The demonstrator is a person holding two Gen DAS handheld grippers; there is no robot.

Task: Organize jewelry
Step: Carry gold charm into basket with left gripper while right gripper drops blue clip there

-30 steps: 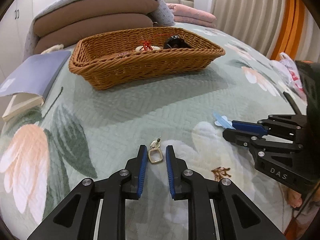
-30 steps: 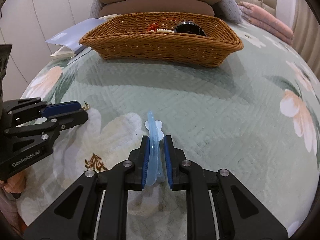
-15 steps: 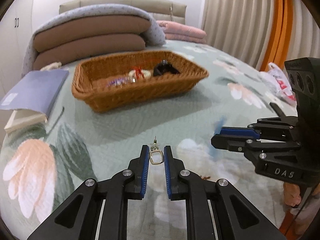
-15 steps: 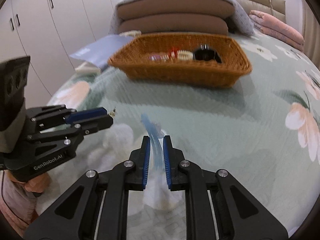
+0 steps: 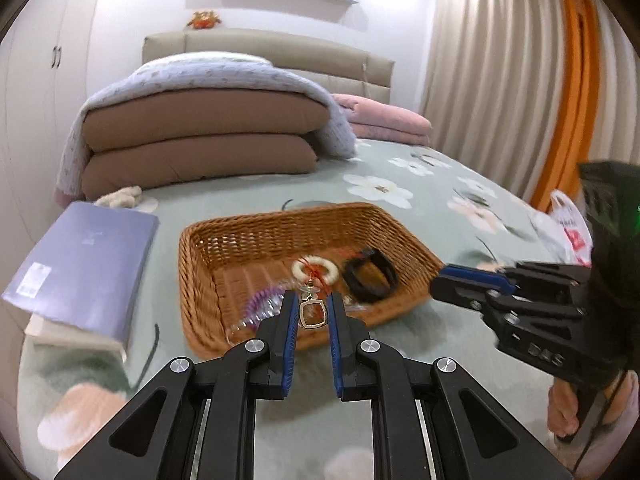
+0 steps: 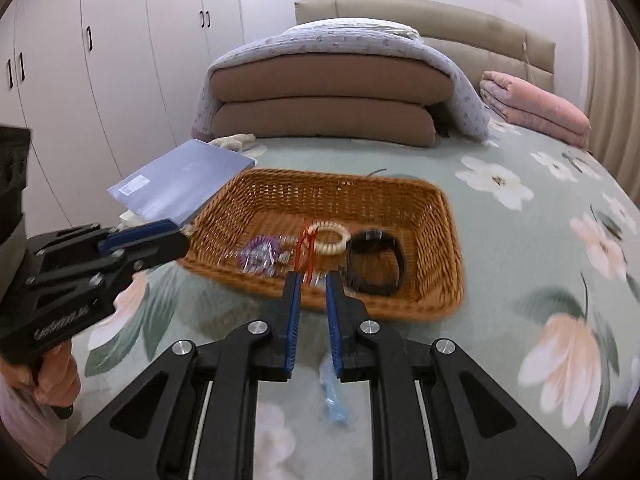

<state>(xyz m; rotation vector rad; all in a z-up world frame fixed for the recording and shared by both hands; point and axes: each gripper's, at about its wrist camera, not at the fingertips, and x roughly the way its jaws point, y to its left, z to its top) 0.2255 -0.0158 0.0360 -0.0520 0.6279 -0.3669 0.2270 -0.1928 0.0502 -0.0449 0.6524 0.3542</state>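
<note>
My left gripper (image 5: pixel 313 312) is shut on a gold square earring (image 5: pixel 312 313) and holds it in the air above the near rim of the wicker basket (image 5: pixel 200 264). The basket holds a white bead bracelet with red cord (image 5: pixel 315 270), a black band (image 5: pixel 370 278) and a purple piece (image 5: pixel 262 300). My right gripper (image 6: pixel 313 292) has its jaws a little apart with nothing between them. The clear blue hair clip (image 6: pixel 334 396) lies on the quilt below it. The basket (image 6: pixel 448 216) is just ahead.
A grey-blue book (image 5: pixel 84 268) lies left of the basket. Folded brown duvets (image 5: pixel 200 140) and a pink blanket (image 5: pixel 384 120) are stacked behind. A plastic bag (image 5: pixel 568 228) is at the right bed edge. Wardrobes (image 6: pixel 120 60) stand at left.
Both grippers have risen and moved forward toward the basket. The left still holds the earring. The right has let go of the blue clip, which now lies on the quilt.
</note>
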